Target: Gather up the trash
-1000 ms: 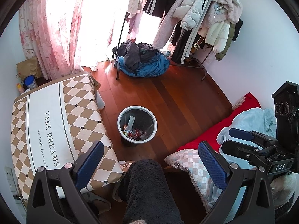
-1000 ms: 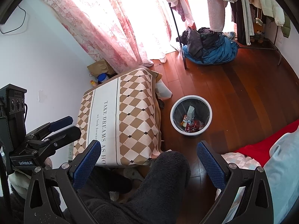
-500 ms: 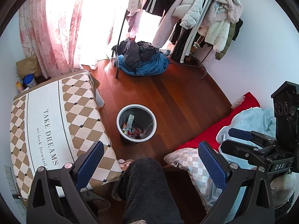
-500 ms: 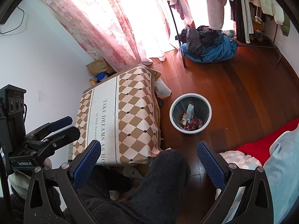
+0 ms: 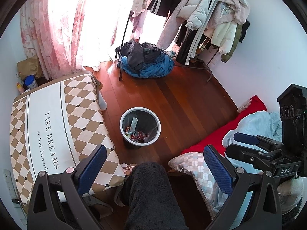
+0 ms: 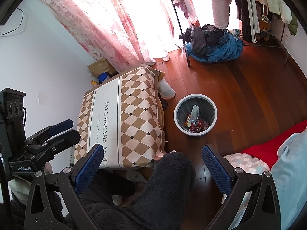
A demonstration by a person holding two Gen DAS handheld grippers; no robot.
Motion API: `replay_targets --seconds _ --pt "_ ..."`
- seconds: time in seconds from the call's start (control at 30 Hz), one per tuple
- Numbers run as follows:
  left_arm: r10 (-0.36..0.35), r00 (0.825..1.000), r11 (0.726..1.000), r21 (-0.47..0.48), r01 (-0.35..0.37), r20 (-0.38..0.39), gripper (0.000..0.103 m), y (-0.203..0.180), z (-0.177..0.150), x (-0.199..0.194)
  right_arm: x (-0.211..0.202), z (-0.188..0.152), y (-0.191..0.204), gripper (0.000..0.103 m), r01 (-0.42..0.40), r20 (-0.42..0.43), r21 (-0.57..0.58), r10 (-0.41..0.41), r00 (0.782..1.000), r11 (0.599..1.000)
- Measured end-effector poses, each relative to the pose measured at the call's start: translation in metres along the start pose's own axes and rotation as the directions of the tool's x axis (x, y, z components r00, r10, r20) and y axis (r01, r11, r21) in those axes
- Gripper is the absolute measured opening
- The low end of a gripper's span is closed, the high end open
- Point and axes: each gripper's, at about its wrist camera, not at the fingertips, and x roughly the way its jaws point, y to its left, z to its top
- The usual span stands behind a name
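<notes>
Dark wooden floor (image 5: 184,103) carries a round grey waste bin (image 5: 140,127) holding wrappers and cans. Both left tool (image 5: 155,165) and right tool (image 6: 151,163) hover spread apart, empty.

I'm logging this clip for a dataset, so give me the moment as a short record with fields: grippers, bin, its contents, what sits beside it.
left gripper: open, holding nothing, raised above the floor
right gripper: open, holding nothing
bin: round trash bin upright on the wooden floor
bin contents: red wrappers and a pale carton, bin partly full
beside bin: low table under a checked cloth
far side: pile of clothes on the floor below a garment rack
</notes>
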Motion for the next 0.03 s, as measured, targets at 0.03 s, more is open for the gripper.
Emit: replay_targets --seconds 0.03 --pt "-0.003 1.000 1.000 -0.002 0.003 -0.001 0.103 0.0009 0.0010 0.0001 -0.0003 -0.0003 -0.0001 0.103 -0.001 0.000 0.000 0.001 1.000 1.000"
